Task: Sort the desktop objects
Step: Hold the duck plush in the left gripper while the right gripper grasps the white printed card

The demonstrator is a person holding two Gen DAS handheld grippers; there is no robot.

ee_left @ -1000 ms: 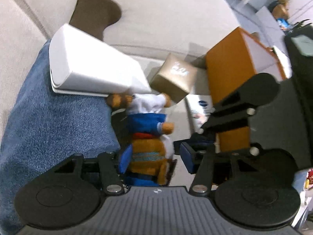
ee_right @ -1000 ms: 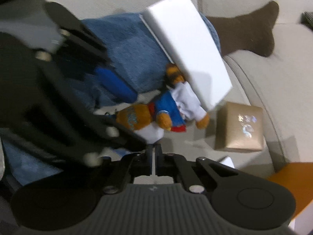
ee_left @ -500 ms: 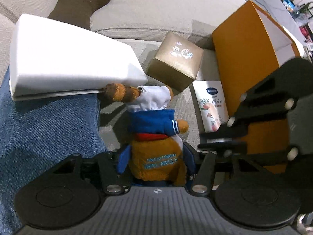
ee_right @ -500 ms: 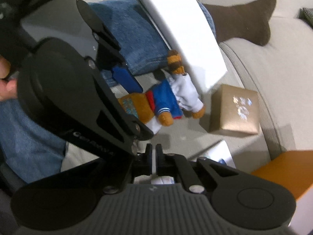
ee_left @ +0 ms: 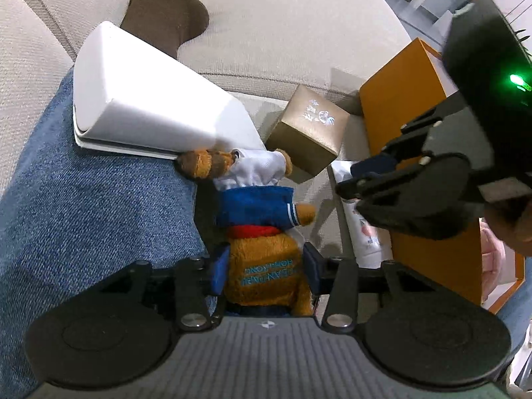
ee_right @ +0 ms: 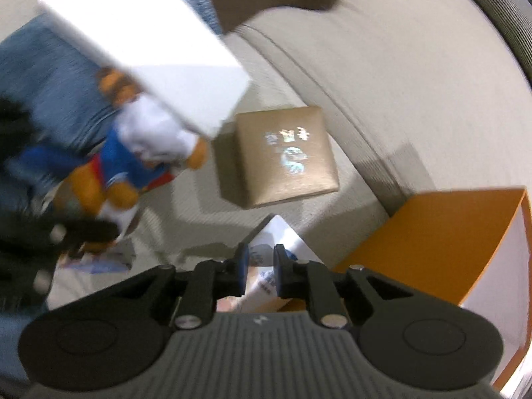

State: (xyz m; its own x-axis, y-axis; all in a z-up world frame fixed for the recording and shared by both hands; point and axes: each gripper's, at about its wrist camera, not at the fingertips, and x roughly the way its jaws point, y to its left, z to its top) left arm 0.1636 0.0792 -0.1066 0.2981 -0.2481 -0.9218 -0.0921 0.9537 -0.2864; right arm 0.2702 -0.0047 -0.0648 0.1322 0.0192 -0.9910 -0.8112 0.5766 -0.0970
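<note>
Two grippers over sofa (ee_left: 299,33): left gripper (ee_left: 264,269) closing, pads against plush bear (ee_left: 262,232); right gripper (ee_right: 259,267) opening above white tube (ee_right: 266,279), nothing held.

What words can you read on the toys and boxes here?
"HONG KONG", upside down, with a line beneath it too cut off to read: on the plush bear's orange head.
Gold box: shiny silver marks, unreadable.
White tube: blue logo and print, too blurred.
Orange box and white box: none.
</note>
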